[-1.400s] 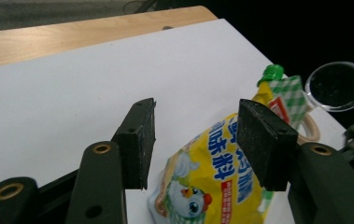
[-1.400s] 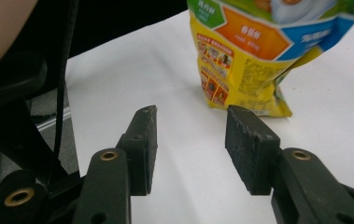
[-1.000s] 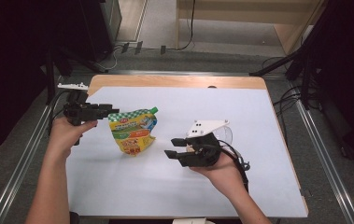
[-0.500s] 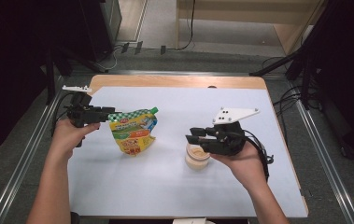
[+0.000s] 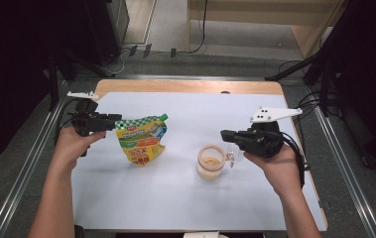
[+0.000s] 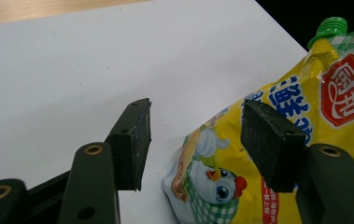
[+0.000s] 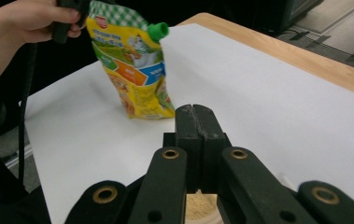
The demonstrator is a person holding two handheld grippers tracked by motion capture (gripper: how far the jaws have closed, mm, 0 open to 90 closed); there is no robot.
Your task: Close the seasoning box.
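Observation:
A yellow spouted pouch point(image 5: 141, 141) with a green cap point(image 5: 163, 117) stands at the left of the white table top point(image 5: 175, 198). My left gripper point(image 5: 117, 121) is at its upper left corner. In the left gripper view the jaws point(image 6: 195, 112) stand open with the pouch's point(image 6: 268, 154) edge in the gap, and bare table shows between the left pad and the pouch. A small clear jar point(image 5: 210, 161) of beige paste stands right of centre. My right gripper point(image 5: 223, 135) hovers just right of it; its jaws point(image 7: 194, 109) have just closed and are shut on nothing.
A clear clip or lid piece point(image 5: 231, 154) sticks out of the jar's right side. The wooden table edge point(image 5: 175, 87) runs along the back, and metal rails point(image 5: 27, 163) flank both sides. Dark equipment and cables lie on the floor behind.
My right gripper has lifted off the jar and drawn away to the right, and its jaws have gone from open to shut. The jar now stands uncovered. The left gripper and the pouch have stayed put.

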